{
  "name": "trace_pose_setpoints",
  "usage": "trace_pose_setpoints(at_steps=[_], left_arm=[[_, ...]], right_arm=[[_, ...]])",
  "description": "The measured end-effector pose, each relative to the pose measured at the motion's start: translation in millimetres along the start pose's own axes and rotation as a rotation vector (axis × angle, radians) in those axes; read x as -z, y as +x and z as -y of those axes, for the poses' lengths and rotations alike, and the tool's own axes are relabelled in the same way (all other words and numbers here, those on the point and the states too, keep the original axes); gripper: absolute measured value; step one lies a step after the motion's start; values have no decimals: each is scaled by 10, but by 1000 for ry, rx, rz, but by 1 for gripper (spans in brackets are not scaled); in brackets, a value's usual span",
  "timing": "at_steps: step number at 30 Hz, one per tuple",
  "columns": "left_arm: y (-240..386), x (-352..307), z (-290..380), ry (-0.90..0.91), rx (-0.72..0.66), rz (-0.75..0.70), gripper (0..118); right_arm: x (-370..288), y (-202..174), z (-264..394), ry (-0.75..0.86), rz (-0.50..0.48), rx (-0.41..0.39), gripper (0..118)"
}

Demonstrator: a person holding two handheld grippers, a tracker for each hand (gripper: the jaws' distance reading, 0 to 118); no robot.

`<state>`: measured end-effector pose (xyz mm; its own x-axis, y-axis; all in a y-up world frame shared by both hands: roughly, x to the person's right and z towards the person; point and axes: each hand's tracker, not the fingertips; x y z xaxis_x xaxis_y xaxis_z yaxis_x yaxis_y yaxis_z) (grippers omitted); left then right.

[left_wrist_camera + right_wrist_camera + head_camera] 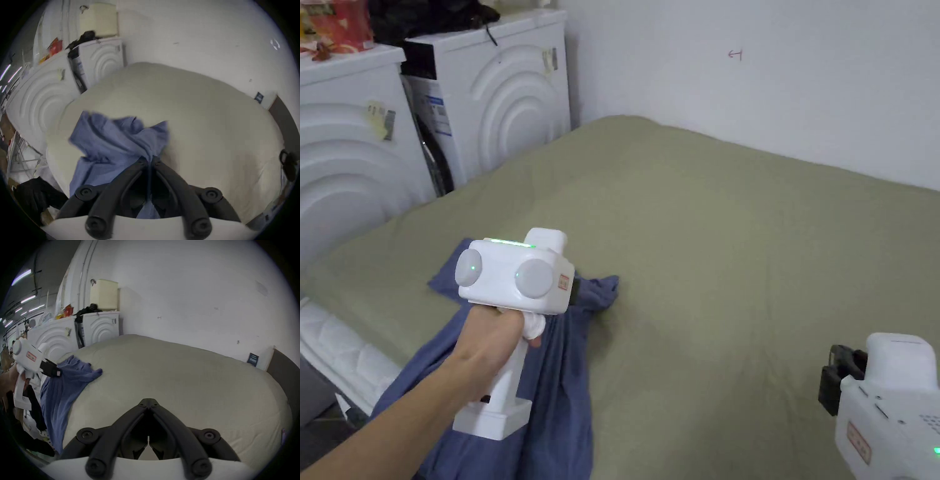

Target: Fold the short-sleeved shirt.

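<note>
- Olive-green bed cover [737, 250] spans the mattress; white wall behind.
- Shirt [562, 387] — blue, short-sleeved, crumpled and bunched — lies at the bed's near left edge, its lower part hanging over the side.
- Left gripper [149, 160]: jaws clamped together on a gathered fold of the shirt.
- Right gripper [149, 400]: jaws closed on nothing, over bare cover near the bed's near right.
- White washing machines [487, 94] stand beside the bed's left edge — dark clothing heaped on top.

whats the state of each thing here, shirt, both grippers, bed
blue shirt: bunched, unfolded, part hanging off the bed edge
left gripper: shut on the shirt's cloth
right gripper: shut, holding nothing, above the bed
bed: covered by a smooth olive sheet
</note>
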<state>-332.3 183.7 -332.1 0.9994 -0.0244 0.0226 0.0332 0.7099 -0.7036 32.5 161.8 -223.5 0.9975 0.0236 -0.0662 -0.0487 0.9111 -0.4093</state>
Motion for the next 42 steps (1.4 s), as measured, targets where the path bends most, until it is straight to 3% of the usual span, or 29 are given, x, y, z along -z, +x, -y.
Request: trace_pose_setpoints(at_steps=[6,18,23,28,35,38,39,40,41,42], left_arm=[[1432,-549,-267,72,146,201,3],[3930,-761,-427,54,327,671,3],[4502,-284,-45,-63,390,679,3],[4781,568,359,-195,452,542,3],[4767,813,497,-221,438,540,4],[4677,742,483,-172,430,569,24],[4629,657,494,-133,423,565,36],[4571,607,494,-120,414,558,93],[4494,553,492,-109,407,562,118],[4371,466,504,-28,370,566,113]], right_arm=[[-618,810,53,45,147,55,0],[-1500,2134,295,57,435,144,0],[-1503,2382,486,32,478,173,0],[-1323,2502,683,-28,488,190,0],[-1189,2545,776,-58,483,196,0],[-1189,2518,770,-56,479,205,0],[-1190,2500,766,-56,477,209,0],[-1190,2477,761,-54,476,211,0],[-1193,2455,753,-54,473,210,0],[-1203,2422,744,-53,468,208,0]])
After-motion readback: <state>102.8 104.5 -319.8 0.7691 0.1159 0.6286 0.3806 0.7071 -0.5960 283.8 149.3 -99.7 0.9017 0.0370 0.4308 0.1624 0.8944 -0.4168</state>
